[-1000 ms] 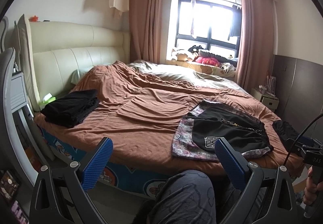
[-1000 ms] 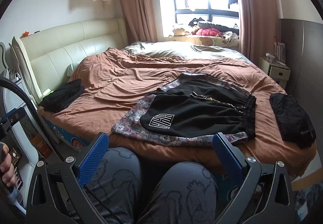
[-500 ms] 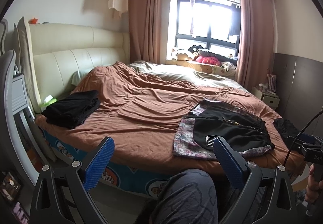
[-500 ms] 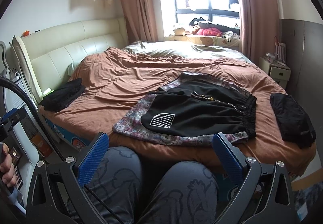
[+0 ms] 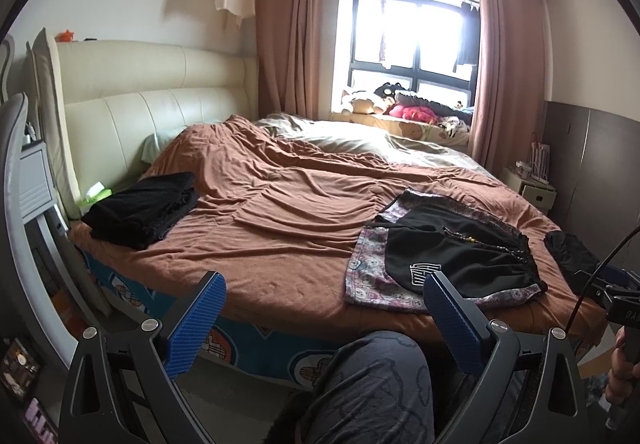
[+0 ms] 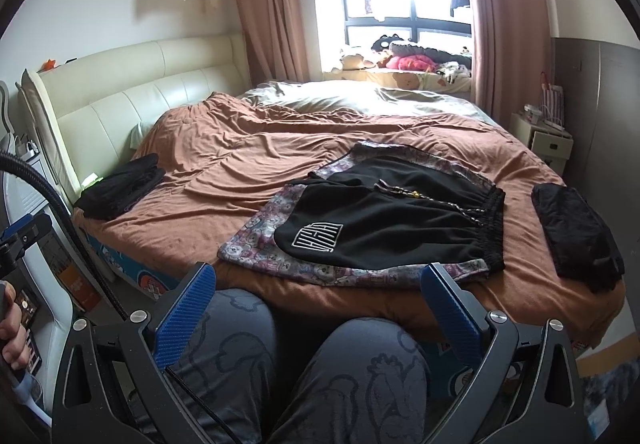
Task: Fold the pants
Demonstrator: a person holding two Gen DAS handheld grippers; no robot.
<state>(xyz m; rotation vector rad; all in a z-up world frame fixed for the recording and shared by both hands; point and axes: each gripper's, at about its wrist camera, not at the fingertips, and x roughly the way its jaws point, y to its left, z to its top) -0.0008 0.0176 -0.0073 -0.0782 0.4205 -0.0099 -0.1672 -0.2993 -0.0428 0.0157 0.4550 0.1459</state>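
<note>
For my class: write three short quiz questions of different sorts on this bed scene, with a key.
1. True or false: the right gripper is shut on the black shorts.
2. What lies directly under the black shorts?
A. patterned garment
B. pillow
C. towel
3. Fill in: the left gripper is ____.

Key: 1 false, both grippers are open and empty. 2 A. 3 open.
</note>
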